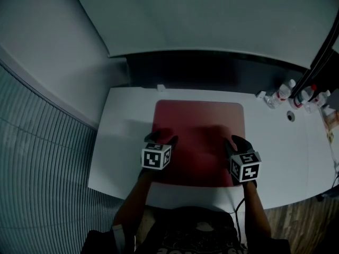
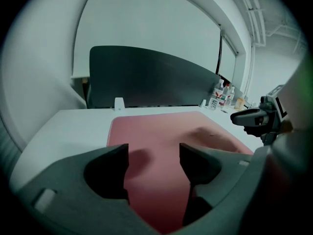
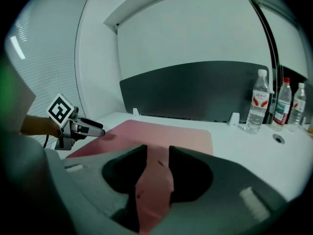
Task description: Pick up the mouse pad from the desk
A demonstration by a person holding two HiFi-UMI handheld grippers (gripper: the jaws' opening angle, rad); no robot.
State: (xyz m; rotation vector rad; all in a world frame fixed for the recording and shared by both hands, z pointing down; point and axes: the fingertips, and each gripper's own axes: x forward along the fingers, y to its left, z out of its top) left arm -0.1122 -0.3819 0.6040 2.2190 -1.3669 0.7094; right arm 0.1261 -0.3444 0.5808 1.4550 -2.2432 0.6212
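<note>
The left claw [image 2: 154,153] is released: its two dark jaws stand well apart, with nothing gripped, and the red mouse pad [image 2: 161,126] shows in the gap under them. From the head view this claw [image 1: 160,138] sits over the pad's near left part, with its marker cube [image 1: 156,156] just behind, toward the person. Whether its tips touch the pad cannot be told.

The right claw [image 3: 157,153] is also released, though its jaws stand closer together. A narrow strip of the pad [image 3: 166,131] is seen between them, and the pads are not pressing on it. In the head view this claw [image 1: 237,141] is over the pad's near right part, and its own cube [image 1: 246,165] lies close to the pad's right edge.

The mouse pad [image 1: 198,120] lies flat on the white bench [image 1: 122,136], roughly at its middle, with both claws at its near side.

Beyond the pad's far edge a dark panel [image 1: 212,70] stands along the back of the bench, and a small white clip [image 1: 160,88] sits at its foot near the pad's far left corner. To the pad's right, well apart from it, are a round hole [image 1: 290,116] in the bench and a group of water bottles [image 3: 257,102] against the back.
</note>
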